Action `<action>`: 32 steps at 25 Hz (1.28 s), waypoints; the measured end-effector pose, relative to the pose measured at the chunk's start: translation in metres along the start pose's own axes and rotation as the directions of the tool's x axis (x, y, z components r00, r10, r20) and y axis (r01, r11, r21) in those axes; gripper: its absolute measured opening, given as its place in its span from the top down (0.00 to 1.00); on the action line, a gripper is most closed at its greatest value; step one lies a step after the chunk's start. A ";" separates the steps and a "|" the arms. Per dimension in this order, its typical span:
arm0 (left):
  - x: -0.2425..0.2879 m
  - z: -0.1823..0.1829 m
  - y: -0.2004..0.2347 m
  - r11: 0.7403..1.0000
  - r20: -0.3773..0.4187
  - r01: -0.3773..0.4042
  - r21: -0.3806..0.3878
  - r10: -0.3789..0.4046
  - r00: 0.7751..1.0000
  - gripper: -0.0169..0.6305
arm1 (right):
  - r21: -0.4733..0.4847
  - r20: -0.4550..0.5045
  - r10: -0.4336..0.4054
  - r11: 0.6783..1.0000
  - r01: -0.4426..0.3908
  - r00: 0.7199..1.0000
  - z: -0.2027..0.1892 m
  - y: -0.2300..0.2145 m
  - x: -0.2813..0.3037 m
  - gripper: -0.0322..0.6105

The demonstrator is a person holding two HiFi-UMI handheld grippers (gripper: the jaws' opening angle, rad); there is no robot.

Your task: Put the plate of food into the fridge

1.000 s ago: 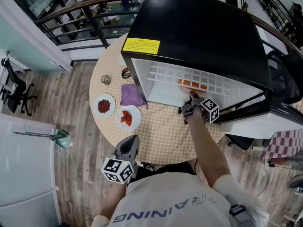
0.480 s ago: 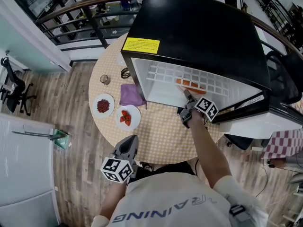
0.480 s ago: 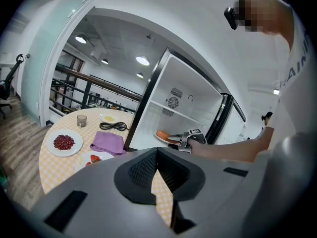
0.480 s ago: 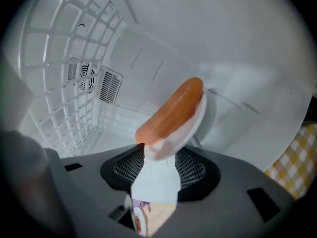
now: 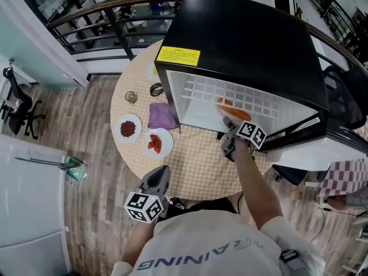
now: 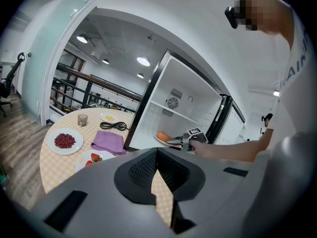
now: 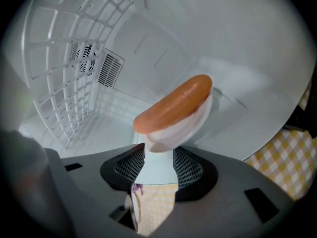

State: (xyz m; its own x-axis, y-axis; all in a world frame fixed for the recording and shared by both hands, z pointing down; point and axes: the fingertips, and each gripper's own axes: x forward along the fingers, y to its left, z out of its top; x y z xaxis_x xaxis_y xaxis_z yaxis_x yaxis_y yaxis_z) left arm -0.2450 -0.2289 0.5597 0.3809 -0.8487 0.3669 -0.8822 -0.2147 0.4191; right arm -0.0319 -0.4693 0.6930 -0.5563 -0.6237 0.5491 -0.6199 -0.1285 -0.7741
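Pale wood-plank floor is running all around a round table that's wearing a yellow-and-white check cloth. Past the table's far edge, a dark railing with a brown top rail is curving round. A pale teal wall is cutting across the upper left corner, and a black office chair is sitting on the floor just below it. Another dark chair is peeking in off the table's right side. Something small and green is lying on the floor off the table's left edge. In the left gripper view, round ceiling lights are glowing on a white ceiling.
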 end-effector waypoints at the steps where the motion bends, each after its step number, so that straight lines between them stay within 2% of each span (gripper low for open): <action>1: -0.001 0.001 0.000 1.000 0.003 0.001 0.000 -0.001 1.000 0.96 | 0.027 -0.001 0.010 1.000 -0.010 1.000 -0.002 -0.001 -0.002 0.66; 7: -0.002 0.006 -0.003 1.000 0.016 0.016 0.006 -0.016 1.000 0.96 | 0.120 0.002 0.055 0.991 -0.054 0.999 -0.013 -0.011 -0.017 0.66; 10: -0.002 0.008 -0.006 0.999 0.017 0.031 0.012 -0.031 0.999 0.96 | 0.084 -0.005 0.037 0.996 -0.036 0.999 -0.015 -0.015 -0.019 0.66; 12: -0.003 0.007 -0.009 0.999 0.015 0.038 0.015 -0.038 0.999 0.96 | 0.006 -0.023 0.012 1.000 -0.012 1.000 -0.016 -0.014 -0.019 0.66; 14: -0.004 0.006 -0.010 0.999 0.012 0.041 0.015 -0.041 0.999 0.96 | -0.116 -0.062 -0.030 0.993 0.023 0.998 -0.019 -0.012 -0.019 0.66; 17: -0.007 0.005 -0.010 0.999 0.009 0.043 0.011 -0.043 0.999 0.96 | -0.330 -0.129 -0.147 0.939 0.097 0.981 -0.027 -0.013 -0.019 0.66; 20: -0.010 0.003 -0.009 0.999 0.009 0.041 0.002 -0.041 0.999 0.96 | -0.428 -0.152 -0.212 0.895 0.129 0.965 -0.034 -0.017 -0.022 0.66; 24: -0.010 0.005 -0.010 0.999 0.016 0.049 0.000 -0.049 0.999 0.96 | -0.434 -0.132 -0.164 0.896 0.091 0.978 -0.037 -0.004 -0.034 0.67; 25: -0.010 0.007 -0.011 0.999 0.018 0.052 0.003 -0.052 0.998 0.96 | -0.440 -0.123 -0.143 0.895 0.075 0.982 -0.038 0.003 -0.040 0.73; 26: -0.010 0.008 -0.012 0.998 0.020 0.057 0.007 -0.057 0.998 0.96 | -0.453 -0.110 -0.120 0.890 0.058 0.987 -0.041 0.009 -0.047 0.86; 27: -0.010 0.010 -0.013 0.998 0.022 0.063 0.013 -0.063 0.998 0.96 | -0.472 -0.097 -0.094 0.881 0.037 0.991 -0.043 0.016 -0.055 0.90; 32: -0.002 0.023 -0.024 0.993 0.041 0.105 0.060 -0.108 0.993 0.96 | -0.566 -0.015 -0.008 0.825 -0.002 1.000 -0.051 0.033 -0.096 0.92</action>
State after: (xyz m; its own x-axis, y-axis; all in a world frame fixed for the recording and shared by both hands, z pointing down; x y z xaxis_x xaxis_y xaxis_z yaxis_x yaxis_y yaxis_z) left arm -0.2310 -0.2328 0.5299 0.4621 -0.8396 0.2857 -0.8523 -0.3314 0.4047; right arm -0.0273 -0.3743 0.6313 -0.5593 -0.6113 0.5598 -0.8233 0.3311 -0.4610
